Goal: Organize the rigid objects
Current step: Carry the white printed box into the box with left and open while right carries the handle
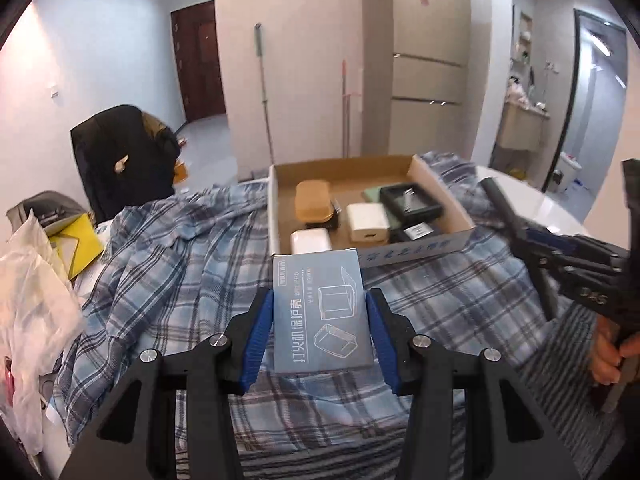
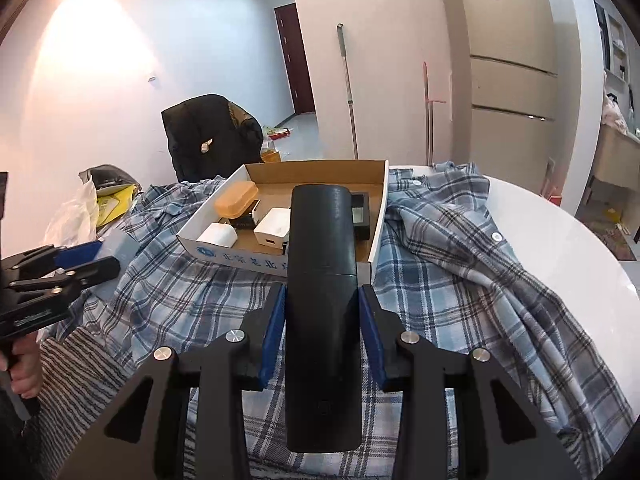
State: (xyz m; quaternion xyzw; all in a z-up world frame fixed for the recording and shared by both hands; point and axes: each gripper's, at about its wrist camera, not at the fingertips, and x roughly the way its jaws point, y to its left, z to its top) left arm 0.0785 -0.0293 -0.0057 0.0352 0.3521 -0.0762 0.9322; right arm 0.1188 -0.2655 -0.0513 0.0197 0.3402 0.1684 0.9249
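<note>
My left gripper (image 1: 320, 300) is shut on a flat grey-blue box (image 1: 322, 312) with Chinese print, held above the plaid cloth just short of the cardboard tray (image 1: 440, 192). My right gripper (image 2: 322, 304) is shut on a long black remote-like bar (image 2: 322, 300), held in front of the same tray (image 2: 378, 216). The tray holds an orange case (image 1: 312, 198), two white chargers (image 1: 367, 222), a black framed box (image 1: 412, 200) and a green card. The right gripper shows at the right of the left wrist view (image 1: 520, 228); the left gripper shows at the left of the right wrist view (image 2: 92, 260).
A blue plaid shirt (image 2: 460, 248) covers a white round table (image 2: 560, 240). Plastic bags and a yellow item (image 1: 76, 248) lie at the left. A chair with a black jacket (image 1: 124, 152) stands behind. A mop and broom lean on the far wall.
</note>
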